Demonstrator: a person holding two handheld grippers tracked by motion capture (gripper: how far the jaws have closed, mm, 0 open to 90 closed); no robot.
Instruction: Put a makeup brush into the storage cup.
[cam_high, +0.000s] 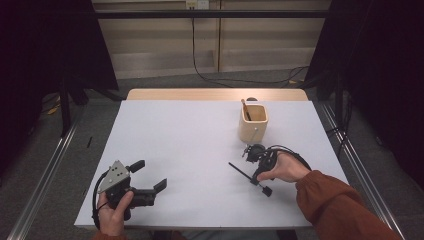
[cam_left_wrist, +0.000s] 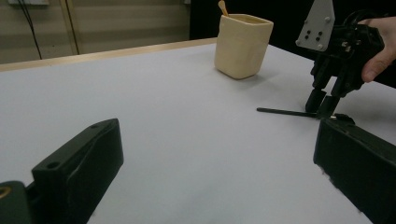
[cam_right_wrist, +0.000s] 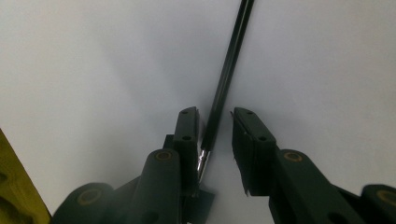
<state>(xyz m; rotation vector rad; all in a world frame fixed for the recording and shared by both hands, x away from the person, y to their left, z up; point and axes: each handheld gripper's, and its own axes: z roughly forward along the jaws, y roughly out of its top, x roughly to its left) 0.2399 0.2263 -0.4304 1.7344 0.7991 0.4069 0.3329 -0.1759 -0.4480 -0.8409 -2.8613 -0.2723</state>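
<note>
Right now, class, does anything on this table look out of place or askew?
One thing: a thin black stick lies flat on the white table, while a wooden one stands in the cream holder. The right gripper straddles it, one pad touching, a gap at the other.

A lab: black curtains (cam_high: 45, 45), metal rails (cam_high: 40, 185), floor cables (cam_high: 240, 80) surround the white table (cam_high: 190, 150).
</note>
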